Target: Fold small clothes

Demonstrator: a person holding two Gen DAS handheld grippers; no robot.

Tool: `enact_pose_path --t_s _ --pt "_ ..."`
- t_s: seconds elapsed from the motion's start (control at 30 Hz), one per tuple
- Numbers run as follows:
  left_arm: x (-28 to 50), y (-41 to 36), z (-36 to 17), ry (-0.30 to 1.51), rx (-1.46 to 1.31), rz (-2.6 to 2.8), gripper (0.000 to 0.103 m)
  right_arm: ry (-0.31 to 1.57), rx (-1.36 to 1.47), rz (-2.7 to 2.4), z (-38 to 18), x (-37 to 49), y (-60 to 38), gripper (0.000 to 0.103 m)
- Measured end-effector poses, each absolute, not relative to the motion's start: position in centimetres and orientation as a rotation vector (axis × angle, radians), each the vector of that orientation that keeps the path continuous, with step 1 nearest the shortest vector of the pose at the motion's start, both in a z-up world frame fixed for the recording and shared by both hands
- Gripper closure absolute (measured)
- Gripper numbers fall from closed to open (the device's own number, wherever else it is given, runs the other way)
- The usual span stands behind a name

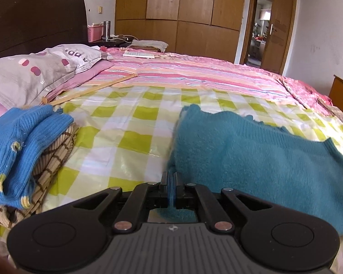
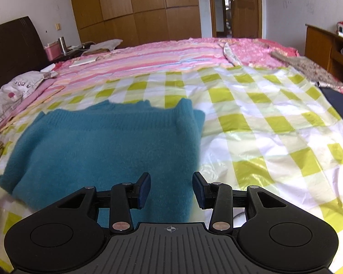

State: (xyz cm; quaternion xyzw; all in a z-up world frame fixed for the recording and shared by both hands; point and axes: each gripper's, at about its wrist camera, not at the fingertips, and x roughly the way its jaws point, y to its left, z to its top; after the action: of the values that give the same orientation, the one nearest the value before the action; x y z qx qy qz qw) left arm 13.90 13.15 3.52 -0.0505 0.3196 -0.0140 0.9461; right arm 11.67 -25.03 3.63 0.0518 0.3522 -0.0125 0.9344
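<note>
A teal fuzzy sweater (image 1: pixel 251 159) lies folded on the green-and-white checked sheet (image 1: pixel 125 123). My left gripper (image 1: pixel 171 182) is shut on the sweater's near left edge, with fabric pinched between the pads. In the right wrist view the same sweater (image 2: pixel 103 150) lies ahead and to the left. My right gripper (image 2: pixel 171 189) is open and empty, just above the sweater's near right corner. A folded blue knit garment (image 1: pixel 18 146) sits on a striped brown one (image 1: pixel 50 164) at the left.
A grey pillow (image 1: pixel 34 73) and dark headboard (image 1: pixel 34 16) lie at the far left. A pink striped quilt (image 1: pixel 194 73) covers the far bed. A dark flat object (image 2: pixel 340 107) lies at the bed's right edge. Wardrobe and door stand behind.
</note>
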Motion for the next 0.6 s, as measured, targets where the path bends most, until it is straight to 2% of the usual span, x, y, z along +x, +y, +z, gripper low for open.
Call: enact_pose_path --t_s 0.33,0.47,0.6 --pt "16.0 12.1 1.4 0.684 -0.069 -0.023 0.095 0.687 0.134 -0.037 3.7 14.1 -25.0 0.070" --pt "16.6 12.6 -0.7 0.744 -0.052 0.014 0.095 0.756 0.152 -0.077 1.4 16.3 -25.7 0.079" --pt "16.6 13.0 -1.1 0.748 -0.047 0.012 0.095 0.792 0.145 -0.100 0.2 17.2 -25.7 0.080"
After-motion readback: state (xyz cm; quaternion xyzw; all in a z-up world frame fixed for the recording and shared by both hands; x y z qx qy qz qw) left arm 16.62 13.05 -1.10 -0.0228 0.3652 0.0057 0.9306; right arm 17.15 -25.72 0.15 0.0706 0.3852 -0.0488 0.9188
